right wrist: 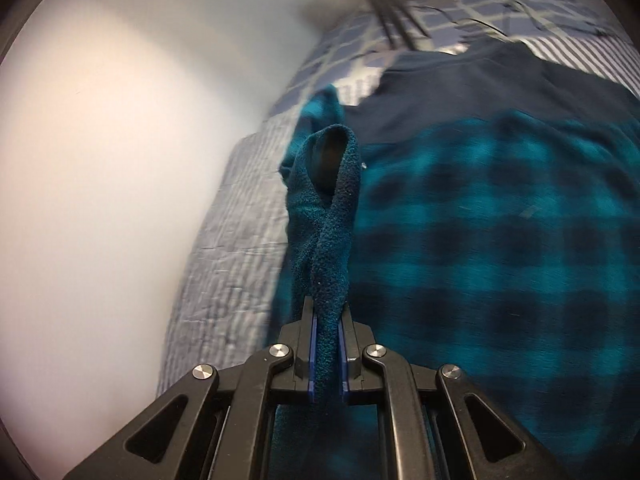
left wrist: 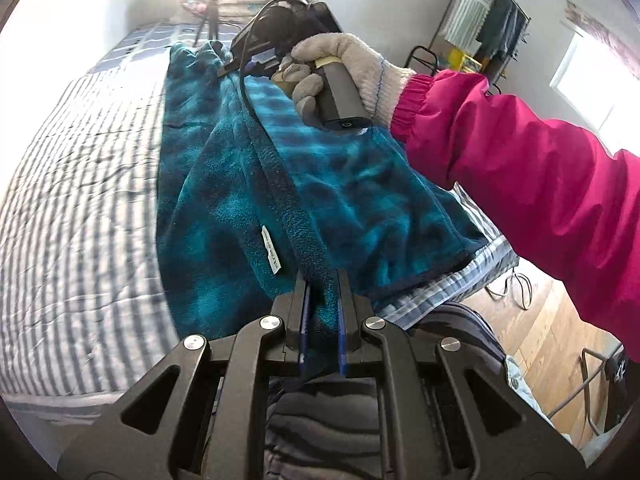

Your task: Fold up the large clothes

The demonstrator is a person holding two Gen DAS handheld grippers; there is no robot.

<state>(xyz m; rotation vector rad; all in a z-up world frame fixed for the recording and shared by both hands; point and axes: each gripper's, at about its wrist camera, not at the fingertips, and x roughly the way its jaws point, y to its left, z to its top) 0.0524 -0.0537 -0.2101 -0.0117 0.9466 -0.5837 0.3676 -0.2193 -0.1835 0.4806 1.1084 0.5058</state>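
Note:
A large teal-and-dark-blue checked fleece garment (left wrist: 224,208) lies spread on a striped bed (left wrist: 72,184). My left gripper (left wrist: 323,280) is shut on a dark-edged fold of the fleece near its white label (left wrist: 271,251). In the left wrist view a gloved hand (left wrist: 340,68) in a pink sleeve holds the other gripper body (left wrist: 280,36) over the far end of the garment. In the right wrist view my right gripper (right wrist: 328,307) is shut on a twisted loop of the fleece garment (right wrist: 500,240), which rises in front of the fingers. The rest of the fleece lies to the right.
A white wall (right wrist: 120,200) borders the bed on the left. A checked pillow or blanket (right wrist: 400,52) and tripod legs (right wrist: 396,12) sit at the bed's head. Wooden floor (left wrist: 532,320), cables and a clothes rack (left wrist: 492,20) lie to the right of the bed. Dark grey clothing (left wrist: 320,420) is below my left gripper.

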